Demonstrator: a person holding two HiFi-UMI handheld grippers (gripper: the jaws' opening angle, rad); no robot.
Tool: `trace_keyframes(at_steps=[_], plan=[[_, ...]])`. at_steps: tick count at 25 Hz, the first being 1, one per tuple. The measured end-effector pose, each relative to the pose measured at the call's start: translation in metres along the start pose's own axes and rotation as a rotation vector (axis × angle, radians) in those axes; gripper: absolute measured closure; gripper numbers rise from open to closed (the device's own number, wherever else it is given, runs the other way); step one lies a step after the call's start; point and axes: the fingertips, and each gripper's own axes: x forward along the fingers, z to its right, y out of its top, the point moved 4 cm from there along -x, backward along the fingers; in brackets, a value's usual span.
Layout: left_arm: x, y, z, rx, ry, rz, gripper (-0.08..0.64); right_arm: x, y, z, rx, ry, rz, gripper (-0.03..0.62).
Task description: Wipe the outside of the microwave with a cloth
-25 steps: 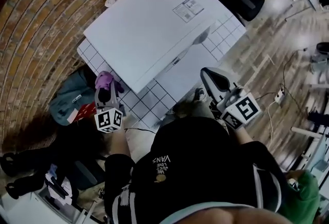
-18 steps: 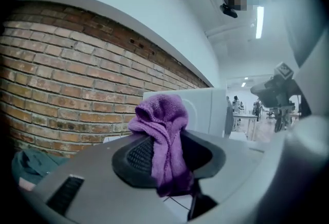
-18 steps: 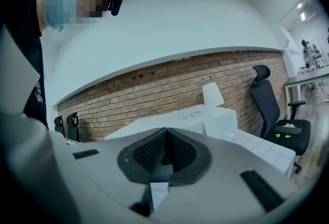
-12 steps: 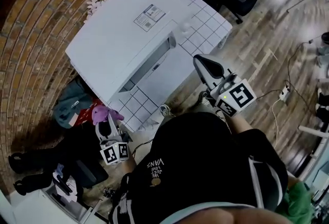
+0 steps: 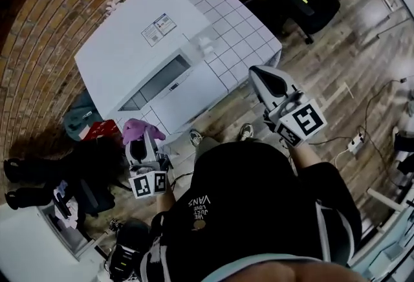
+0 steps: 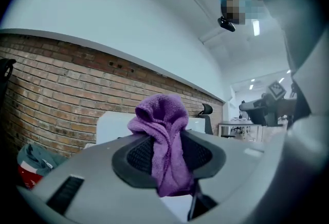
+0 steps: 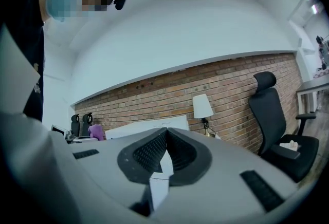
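You are holding the left gripper [image 5: 140, 145] low, off the tiled table's [image 5: 242, 32] front corner. Its jaws are clamping a purple cloth [image 6: 163, 151] that is bunching up above them. The white microwave [image 5: 126, 54] is sitting on that table, apart from the cloth. Your right gripper [image 7: 165, 141] is hovering near the table's edge, jaws pressed together on nothing.

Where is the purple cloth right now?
Head view, lower left: the cloth is clamped in the left gripper, just off the front left corner of the microwave.
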Motion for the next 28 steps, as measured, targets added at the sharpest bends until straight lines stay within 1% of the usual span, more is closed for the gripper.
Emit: trace_keyframes(at_steps=[7,11,13,16,18,21,23,24,26,28], plan=[[0.043,0.004,0.084,0.004,-0.090,0.014,0.419,-0.036,0.005,0.045,0.014,0.001,0.028,0.594],[0.078,0.009,0.114,0.016,-0.152,0.014,0.419,-0.044,0.003,0.069,0.018,-0.017,0.040,0.594],[0.099,0.010,0.126,0.018,-0.171,0.023,0.419,-0.040,0.002,0.081,0.017,-0.024,0.035,0.594],[0.129,0.010,0.142,0.006,-0.185,0.039,0.419,-0.027,0.006,0.097,0.022,-0.008,0.055,0.594],[0.146,0.007,0.151,0.001,-0.187,0.035,0.419,-0.016,0.009,0.110,0.018,0.010,0.058,0.594],[0.167,0.007,0.159,-0.006,-0.172,0.020,0.419,0.003,0.012,0.129,0.012,0.058,0.047,0.594],[0.181,0.014,0.163,-0.034,-0.154,0.048,0.419,0.017,0.015,0.143,0.016,0.081,0.030,0.594],[0.185,0.016,0.165,-0.041,-0.139,0.056,0.419,0.025,0.016,0.149,0.019,0.092,0.014,0.594],[0.190,0.014,0.162,-0.025,-0.094,0.038,0.419,0.042,0.018,0.159,0.023,0.116,-0.009,0.594],[0.193,0.011,0.159,-0.015,-0.060,0.021,0.419,0.059,0.023,0.164,0.029,0.144,-0.004,0.594]])
